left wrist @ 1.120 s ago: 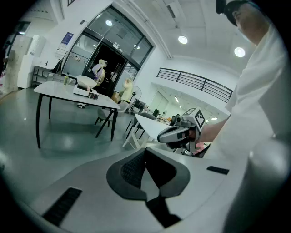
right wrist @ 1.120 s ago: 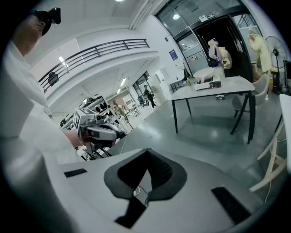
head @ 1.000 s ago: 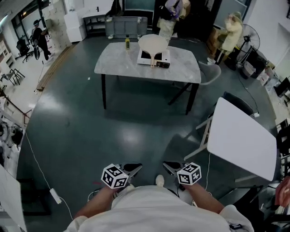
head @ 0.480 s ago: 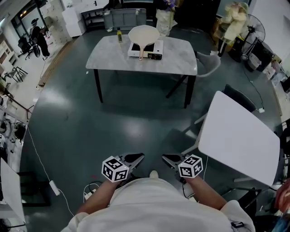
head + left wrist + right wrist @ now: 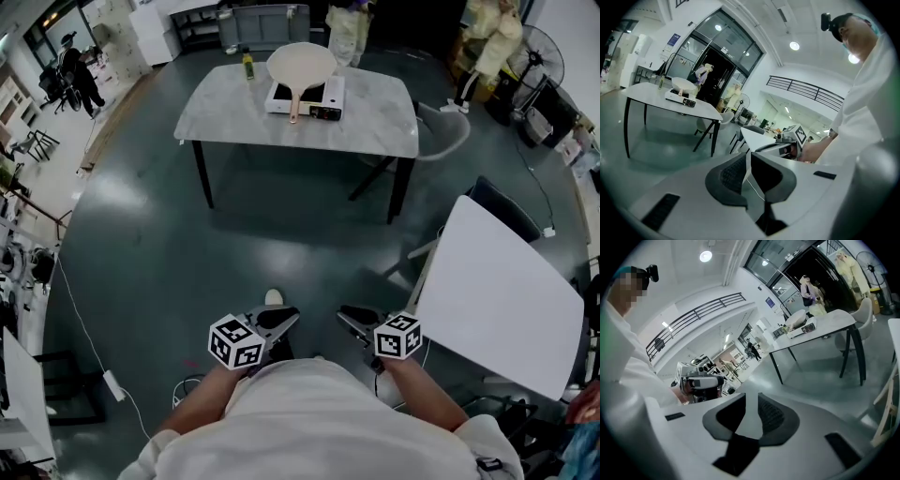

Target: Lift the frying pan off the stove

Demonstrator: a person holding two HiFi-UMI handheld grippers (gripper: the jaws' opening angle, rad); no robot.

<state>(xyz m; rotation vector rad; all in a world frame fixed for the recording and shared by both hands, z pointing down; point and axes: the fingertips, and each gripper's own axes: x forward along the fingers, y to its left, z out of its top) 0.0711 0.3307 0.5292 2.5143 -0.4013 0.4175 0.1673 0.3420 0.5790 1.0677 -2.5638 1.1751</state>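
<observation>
A pale frying pan [image 5: 300, 64] rests on a white portable stove [image 5: 307, 98] on the grey table [image 5: 375, 122] far across the floor, its handle pointing toward me. Both grippers hang close to my body, far from it. My left gripper [image 5: 292, 315] is shut and empty. The jaws of my right gripper [image 5: 341, 313] are opening, a narrow gap between them and nothing in it. The left gripper view shows the pan [image 5: 684, 83] and stove [image 5: 680, 97] small at upper left; the right gripper view shows the pan [image 5: 796, 317] at upper right.
A white table [image 5: 497, 291] stands close at my right, a dark chair [image 5: 502, 211] behind it. A grey chair [image 5: 441, 136] sits at the stove table's right end, a small bottle [image 5: 248, 66] on its far left. People stand beyond. A cable and plug block [image 5: 112, 384] lie at left.
I have stepped forward across the floor; the grey table sits a little nearer in view. The right gripper's jaws have parted slightly. The left gripper stays shut.
</observation>
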